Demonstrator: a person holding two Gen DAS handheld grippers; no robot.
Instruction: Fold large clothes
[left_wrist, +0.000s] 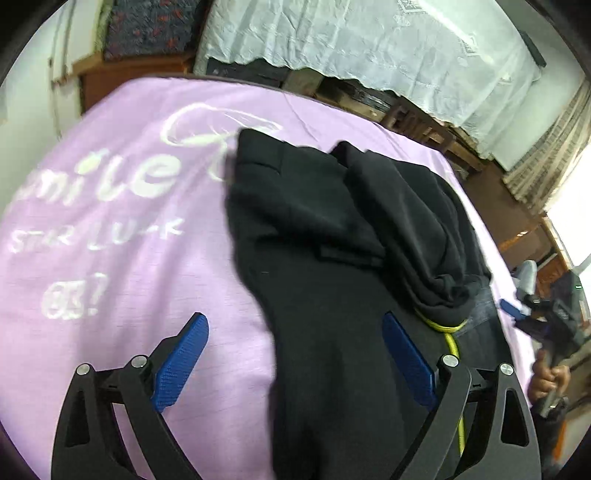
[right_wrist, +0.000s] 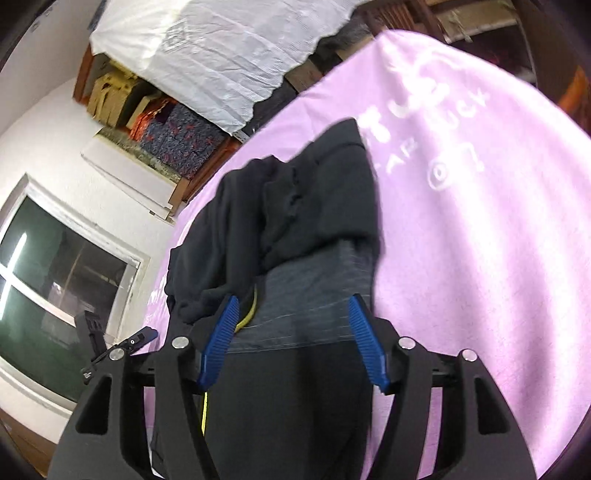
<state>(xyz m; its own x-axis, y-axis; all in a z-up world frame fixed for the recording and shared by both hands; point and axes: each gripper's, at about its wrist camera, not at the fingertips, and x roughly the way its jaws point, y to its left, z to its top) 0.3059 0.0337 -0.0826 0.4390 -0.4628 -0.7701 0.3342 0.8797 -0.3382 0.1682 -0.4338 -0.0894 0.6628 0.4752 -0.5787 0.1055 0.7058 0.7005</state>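
- The black garment (left_wrist: 332, 258) lies on the lilac sheet (left_wrist: 129, 240), partly folded, with a bunched heap at its far end and a flat grey waistband (right_wrist: 314, 306) and yellow cord (right_wrist: 251, 314) nearer the cameras.
- Long axis: in both views the garment runs from the bottom centre of the frame up toward the upper middle, roughly in line with each tool's pointing direction.
- Left gripper (left_wrist: 295, 362): jaws open and wide apart, nothing pressed between them. The garment fills the right half of the gap; the left jaw stands over bare sheet.
- Right gripper (right_wrist: 295, 339): jaws open, straddling the waistband without pinching it.
- Judgement: the right gripper is centred on the garment and better placed for the next grasp; the left gripper needs a shift toward frame right.
- The right gripper (left_wrist: 517, 310) also shows at the left view's right edge, just beside the heap.
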